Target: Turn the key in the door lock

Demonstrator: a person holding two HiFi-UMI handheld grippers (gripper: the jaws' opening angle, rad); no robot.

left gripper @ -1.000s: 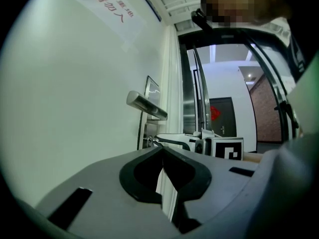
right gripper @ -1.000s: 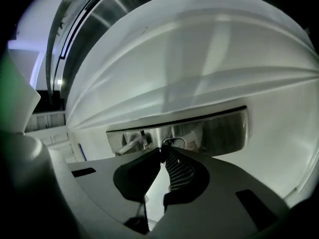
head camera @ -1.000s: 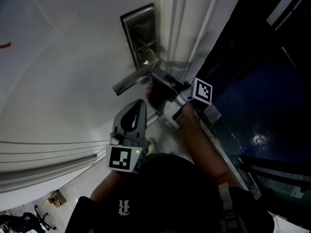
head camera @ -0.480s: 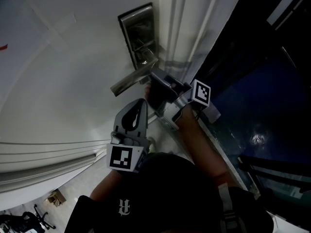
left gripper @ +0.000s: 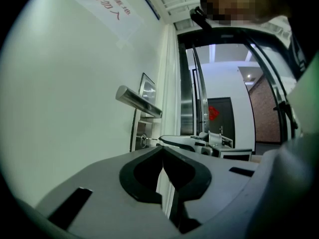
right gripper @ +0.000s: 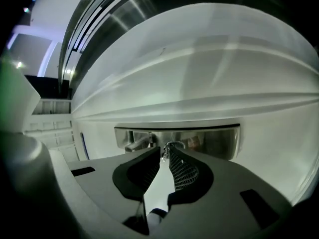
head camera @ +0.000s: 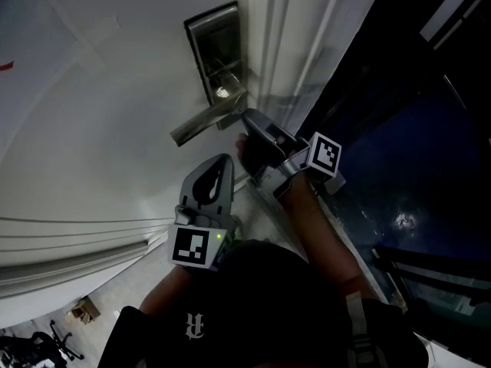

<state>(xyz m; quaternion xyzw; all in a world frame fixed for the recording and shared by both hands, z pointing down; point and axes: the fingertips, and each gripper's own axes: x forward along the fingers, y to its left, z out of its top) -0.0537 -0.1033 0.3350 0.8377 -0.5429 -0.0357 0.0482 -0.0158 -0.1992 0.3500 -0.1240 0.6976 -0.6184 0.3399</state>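
Observation:
A steel lock plate [head camera: 217, 50] sits on the white door [head camera: 100, 98], with a lever handle [head camera: 204, 122] below it. A small key [head camera: 222, 93] sticks out of the keyhole. My right gripper [head camera: 244, 115] reaches up to it, jaws pinched on the key [right gripper: 167, 146] and its ring. The left gripper view shows the key [left gripper: 145, 140] meeting the right gripper's tip [left gripper: 160, 139] under the handle [left gripper: 138, 101]. My left gripper [head camera: 222, 160] hangs below the handle, shut and empty [left gripper: 162, 149], clear of the door.
The door frame [head camera: 288, 44] runs to the right of the lock, with dark glass [head camera: 406, 129] beyond it. A red notice [left gripper: 102, 1] is stuck high on the door. A cardboard box [head camera: 90, 311] lies on the floor far below.
My right gripper has rolled slightly at the key, its marker cube swinging down and right. The left gripper has stayed put.

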